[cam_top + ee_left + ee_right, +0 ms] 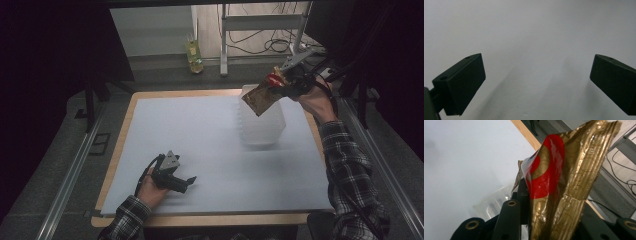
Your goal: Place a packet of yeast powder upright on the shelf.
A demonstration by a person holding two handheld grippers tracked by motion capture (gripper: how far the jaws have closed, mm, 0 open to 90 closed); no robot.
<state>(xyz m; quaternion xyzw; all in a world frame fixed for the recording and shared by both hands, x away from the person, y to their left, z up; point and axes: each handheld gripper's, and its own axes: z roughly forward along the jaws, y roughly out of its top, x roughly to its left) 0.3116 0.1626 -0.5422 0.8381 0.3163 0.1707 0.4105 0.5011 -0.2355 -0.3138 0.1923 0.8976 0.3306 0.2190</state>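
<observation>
A gold and red foil packet (262, 95) hangs in the air above a translucent white bin (262, 127) at the table's back right. My right gripper (281, 80) is shut on the packet's top end. In the right gripper view the packet (559, 182) rises between the black jaws, with the bin's rim (496, 202) below it. My left gripper (187, 182) rests low on the white table sheet (200, 145) near the front left, held by a hand. Its two jaws stand wide apart in the left gripper view, with nothing between the fingertips (466, 82).
The wooden table edge (200, 220) frames the white sheet. Beyond the table stand a metal frame (260, 25) with cables on the floor and a small yellow-green bottle (193, 55). Rails run along both sides of the table.
</observation>
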